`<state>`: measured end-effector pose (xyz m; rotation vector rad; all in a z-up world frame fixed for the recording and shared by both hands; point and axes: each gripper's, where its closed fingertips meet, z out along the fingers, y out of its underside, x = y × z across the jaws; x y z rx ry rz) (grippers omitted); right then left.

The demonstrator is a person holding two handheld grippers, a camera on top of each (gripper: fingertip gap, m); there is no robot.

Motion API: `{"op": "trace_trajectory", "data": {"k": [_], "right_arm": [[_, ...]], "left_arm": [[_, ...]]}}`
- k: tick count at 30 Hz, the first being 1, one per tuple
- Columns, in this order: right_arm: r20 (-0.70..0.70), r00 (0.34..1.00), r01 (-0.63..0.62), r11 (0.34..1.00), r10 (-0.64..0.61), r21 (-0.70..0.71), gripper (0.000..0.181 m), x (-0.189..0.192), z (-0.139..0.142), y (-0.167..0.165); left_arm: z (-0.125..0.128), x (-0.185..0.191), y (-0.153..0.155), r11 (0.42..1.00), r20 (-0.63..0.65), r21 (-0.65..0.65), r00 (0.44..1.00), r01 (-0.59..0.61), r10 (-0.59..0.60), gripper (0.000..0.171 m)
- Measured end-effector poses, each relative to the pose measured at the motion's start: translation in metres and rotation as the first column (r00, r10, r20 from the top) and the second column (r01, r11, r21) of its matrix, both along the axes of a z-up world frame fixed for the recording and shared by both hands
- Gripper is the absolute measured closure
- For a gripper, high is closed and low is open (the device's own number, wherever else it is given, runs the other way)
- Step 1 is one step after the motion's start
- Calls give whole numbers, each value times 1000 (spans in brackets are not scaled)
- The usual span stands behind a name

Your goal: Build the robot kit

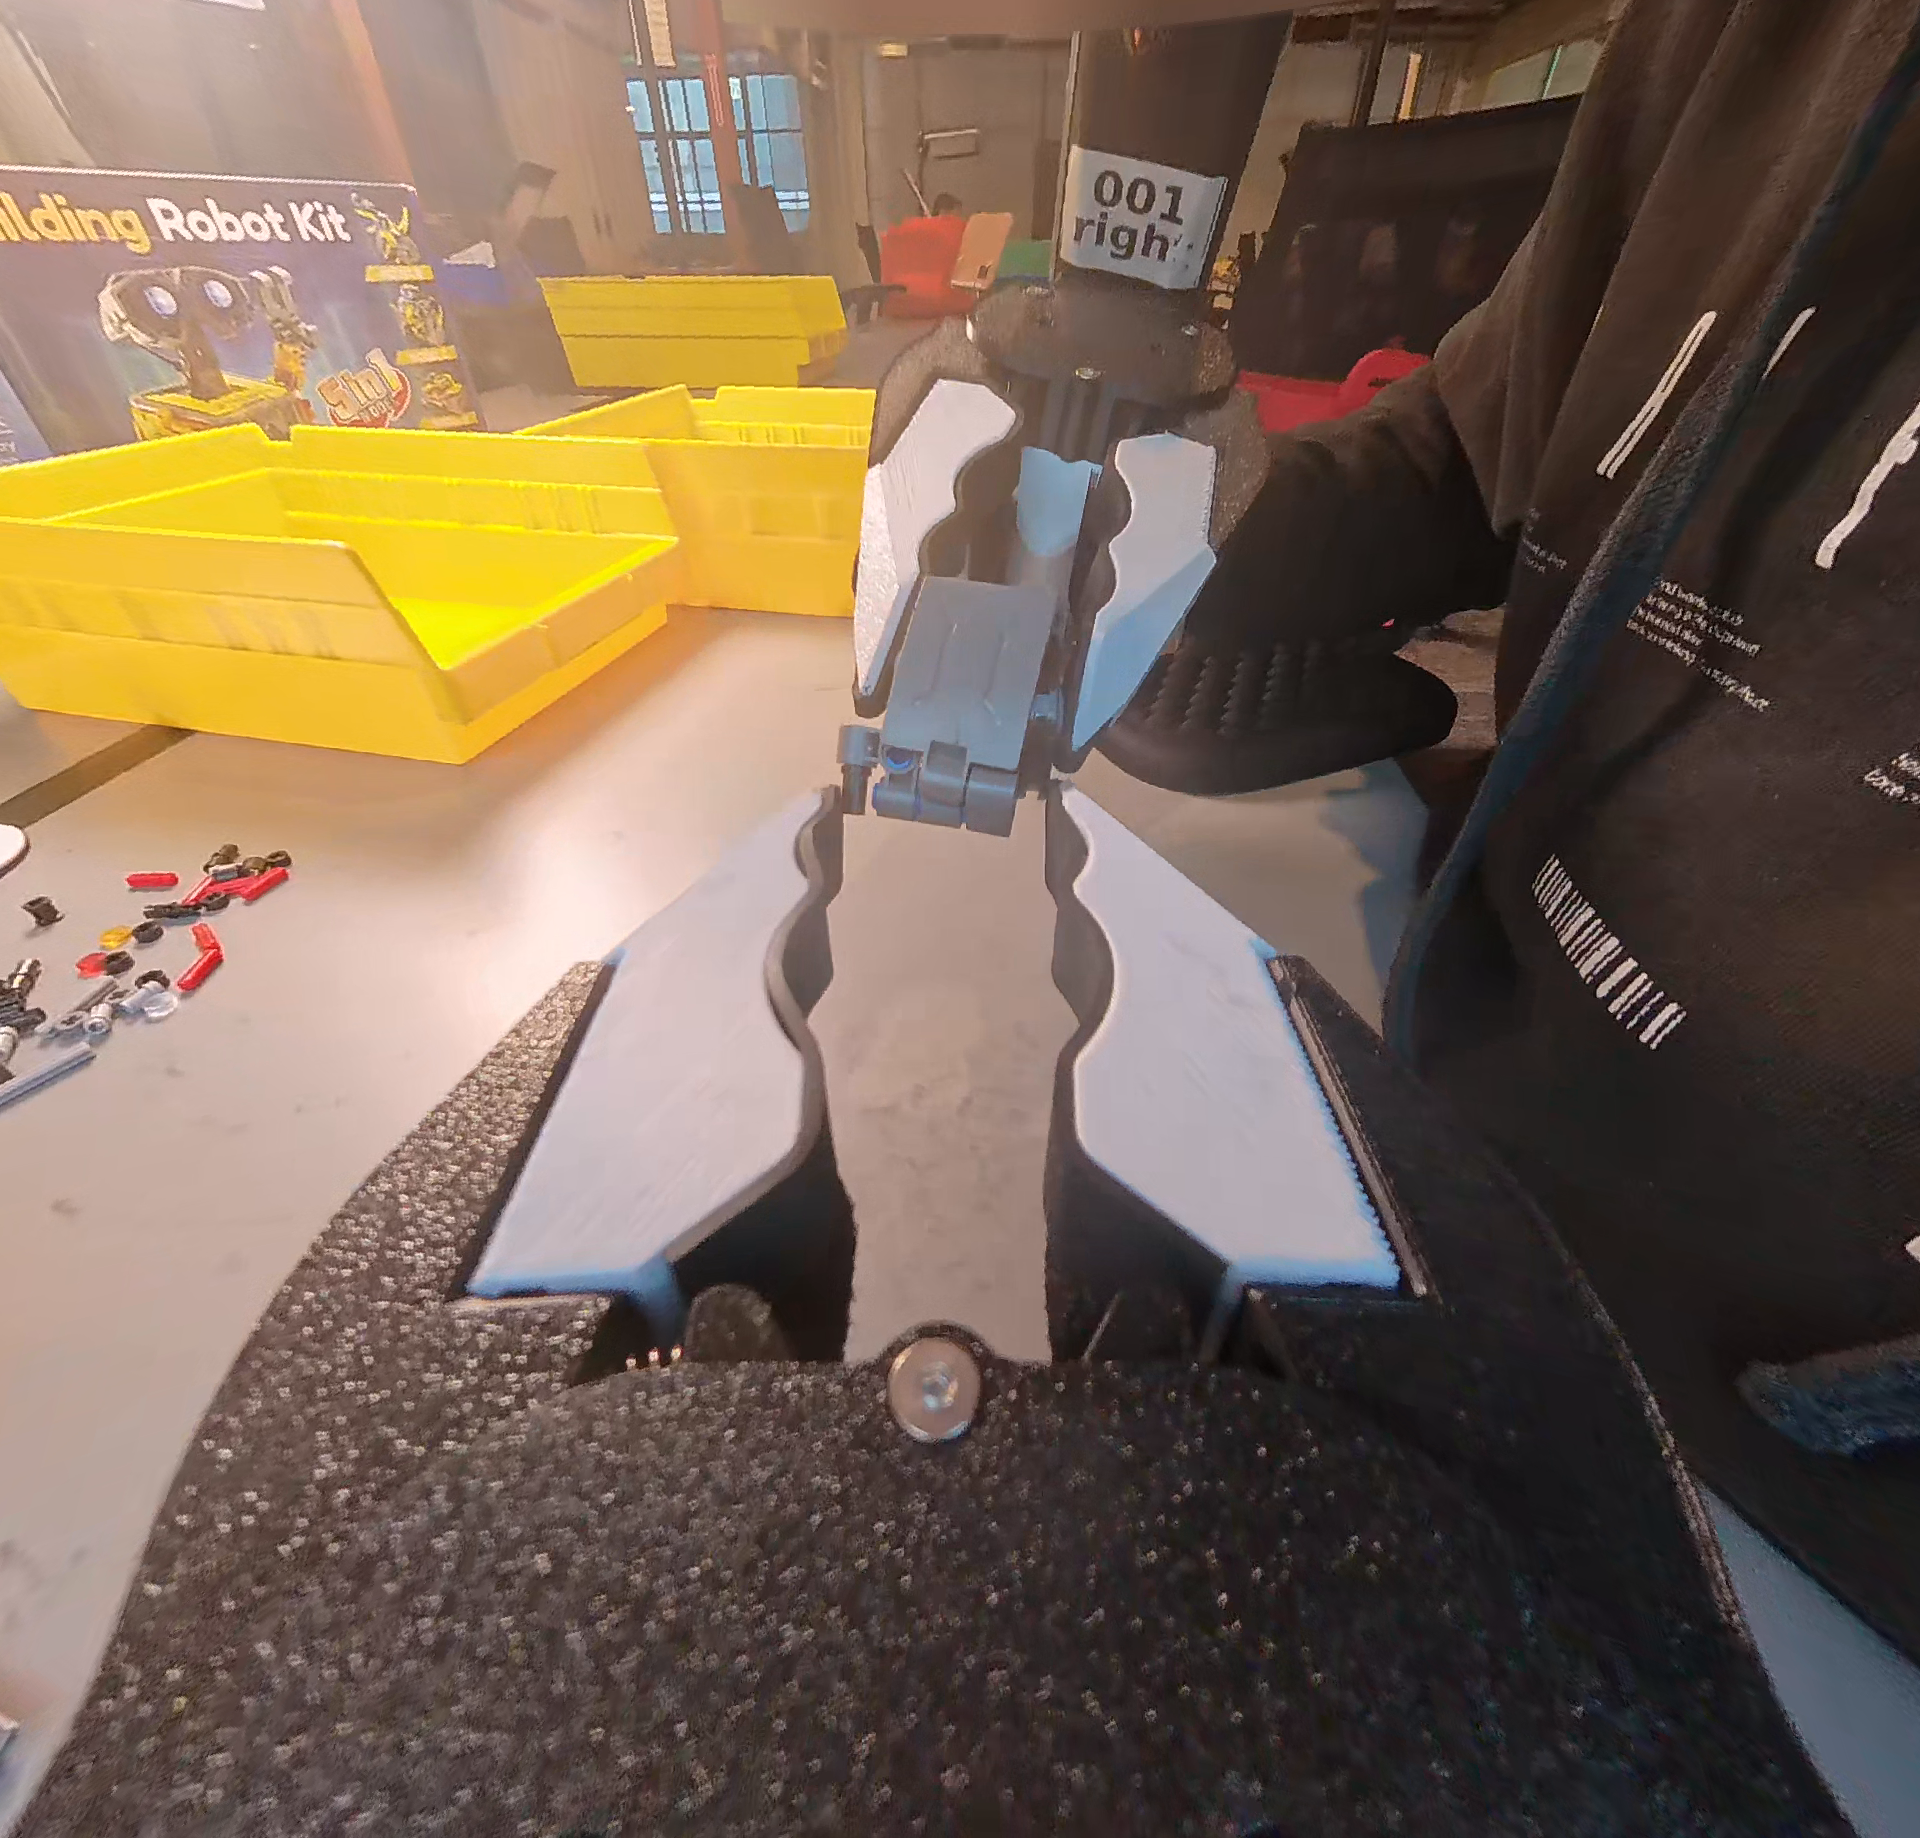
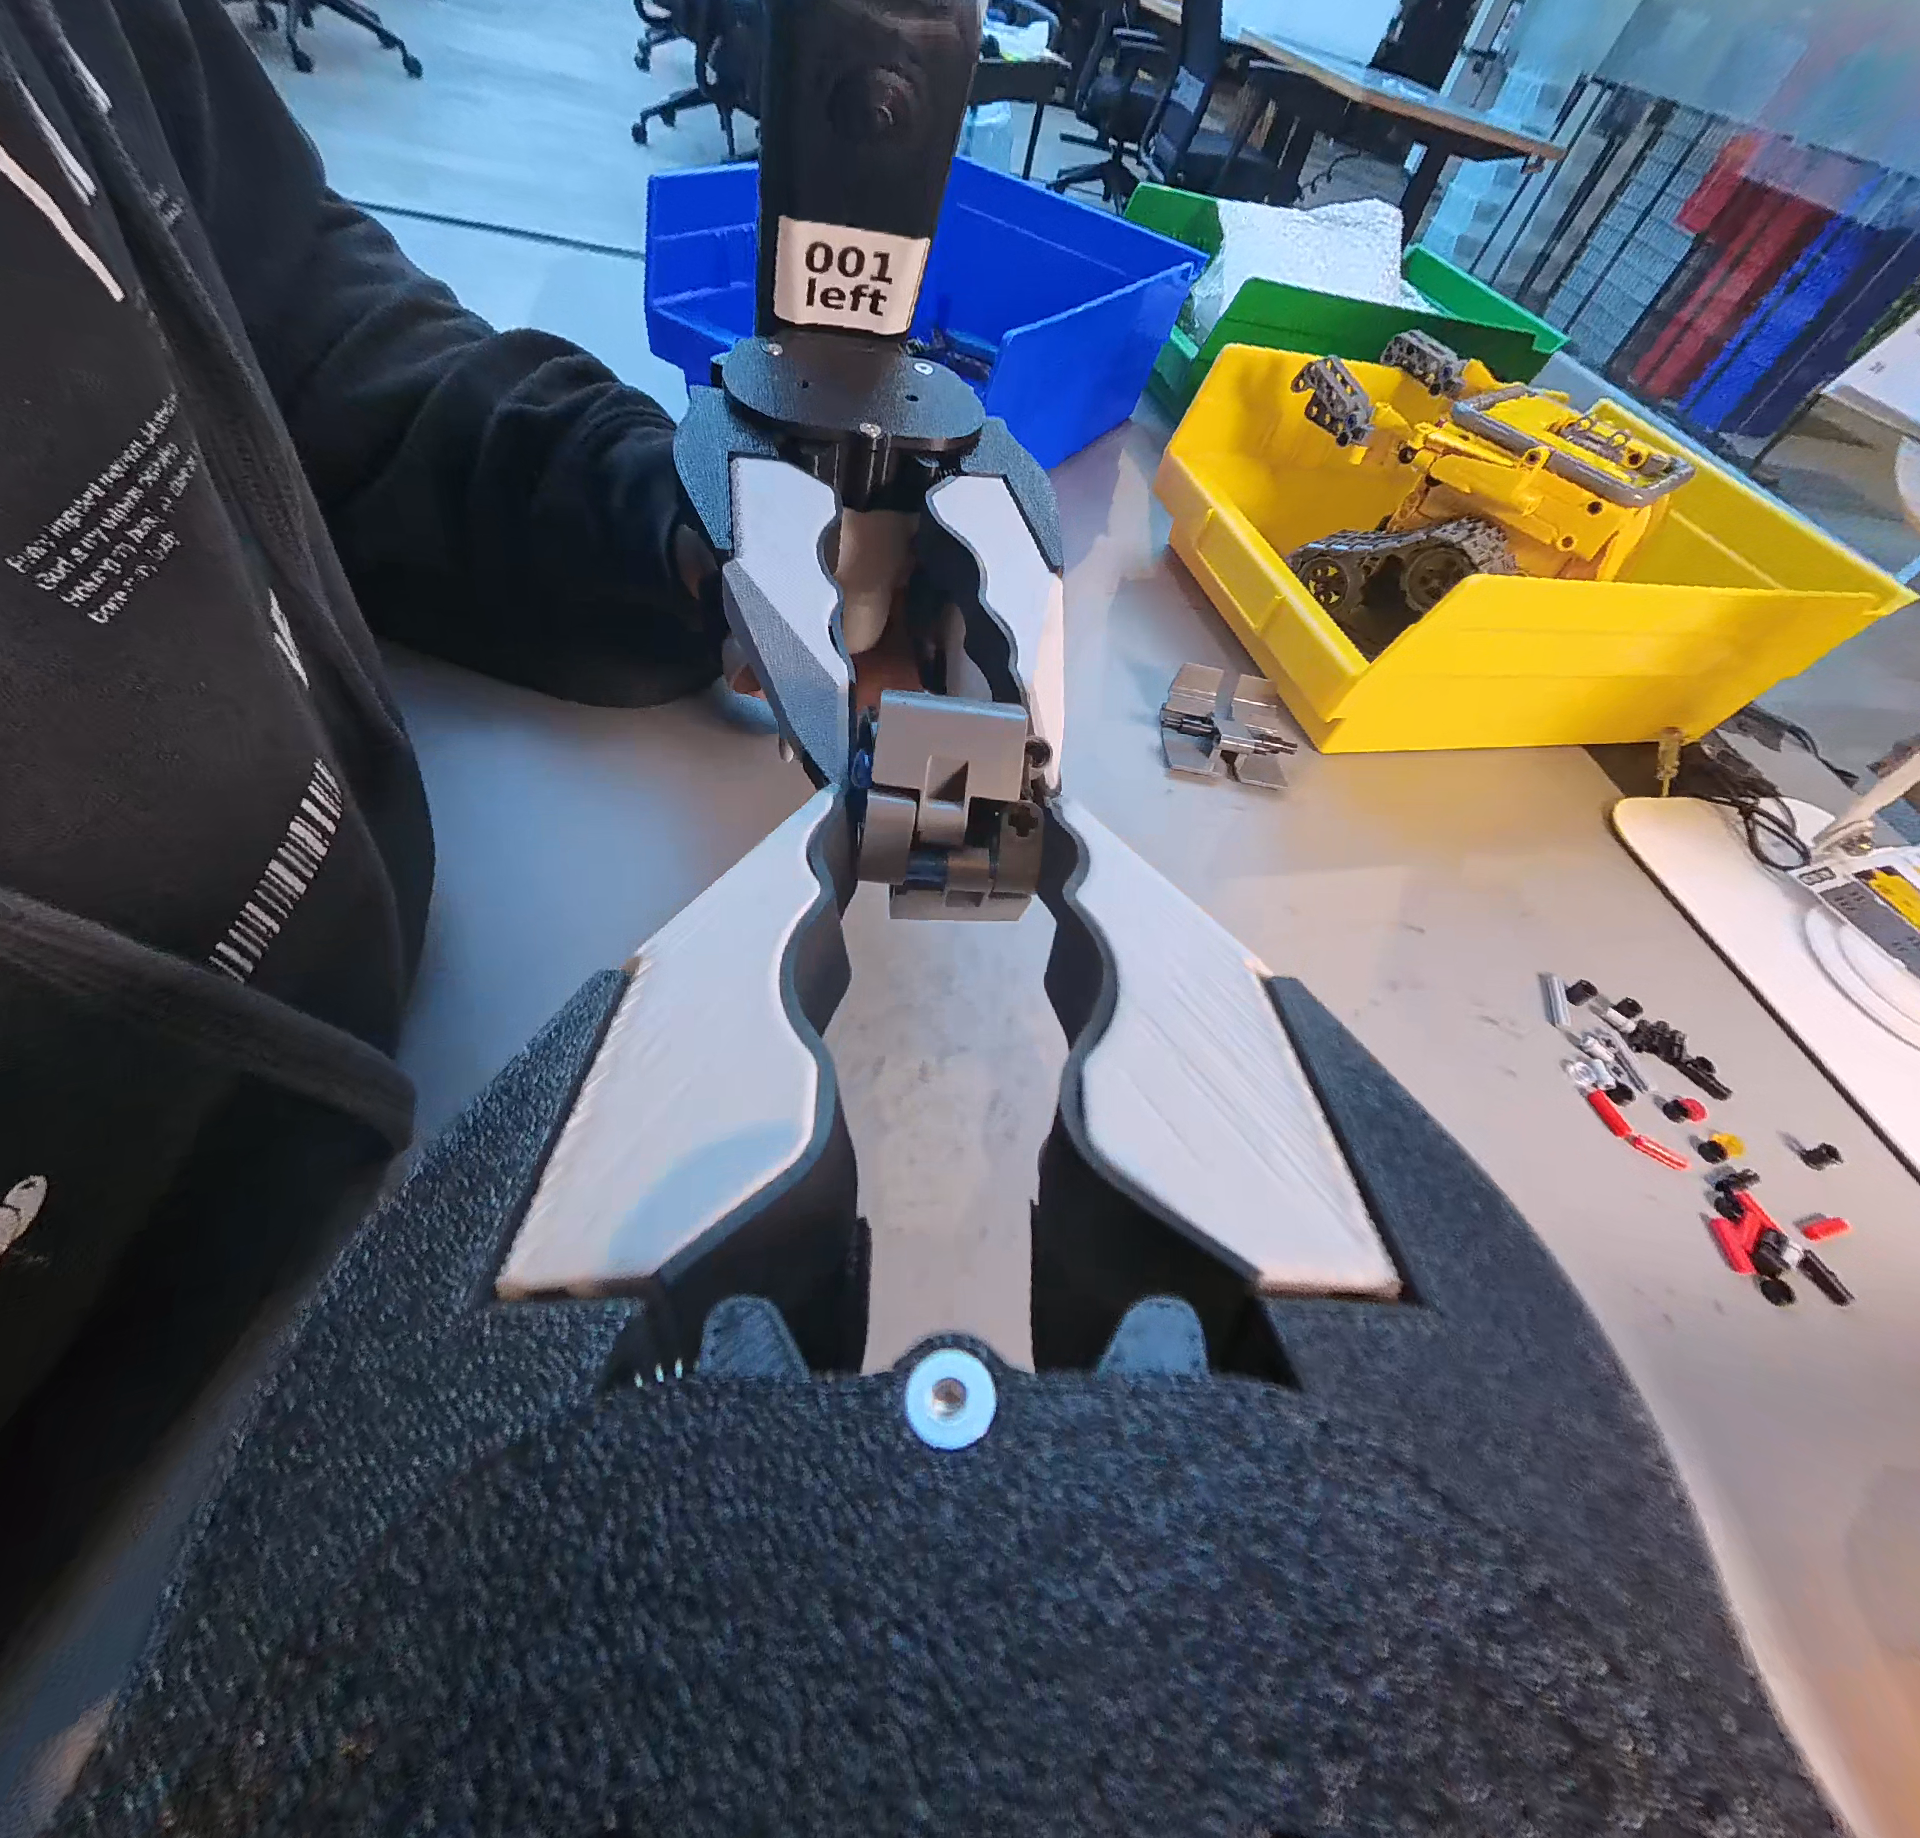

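On your far left, loose red and black pieces (image 1: 177,931) lie scattered on the grey surface (image 1: 416,957), well apart from both grippers. Behind them stand stacked yellow bins (image 1: 343,583), with a printed kit box (image 1: 229,302) upright at the back.

Your left gripper (image 1: 943,814) has its jaws spread only as wide as the grey block (image 1: 961,692), and its fingertips touch the block's lower end on both sides, so it is grasping the block. Facing it from above, your right gripper (image 1: 961,723) is clenched on the same block, its fingers (image 1: 914,541) flanking the upper part. The block hangs above the surface, between the two grippers, tip to tip. Your black sleeve (image 1: 1351,541) and jacket (image 1: 1662,749) close off the whole right side of the left wrist view.

From the right wrist view, the jacket fills the left edge. The right gripper (image 2: 945,832) holds the block (image 2: 951,801) at its tips, and the left gripper (image 2: 940,749) meets it from the far side. A blue bin (image 2: 1070,302) stands behind, then a green bin (image 2: 1351,313). A small grey assembly (image 2: 1226,723) lies on the surface (image 2: 1351,905) just beside a yellow bin (image 2: 1558,666) holding a yellow tracked model (image 2: 1475,500). More small pieces (image 2: 1704,1144) lie farther right.
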<state>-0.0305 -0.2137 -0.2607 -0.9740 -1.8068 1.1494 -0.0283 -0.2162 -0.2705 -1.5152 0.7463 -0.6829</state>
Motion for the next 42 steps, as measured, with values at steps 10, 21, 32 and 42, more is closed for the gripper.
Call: {"op": "trace_trajectory", "data": {"k": [10,21,32,42], "right_arm": [[64,998,-16,1000,16,4,148,3,-13,-4],[31,999,-16,1000,15,27,144,1,-2,-9],[-99,994,67,990,-55,123,135,-1,12,7],[-64,996,77,932,-58,354,138,-14,-11,12]], "left_arm": [[-2,7,-6,998,0,-46,999,49,-49,122],[9,6,-7,989,161,-106,983,106,-88,132],[10,-3,9,881,550,-397,835,257,4,132],[7,-2,10,659,821,-492,556,569,133,132]]}}
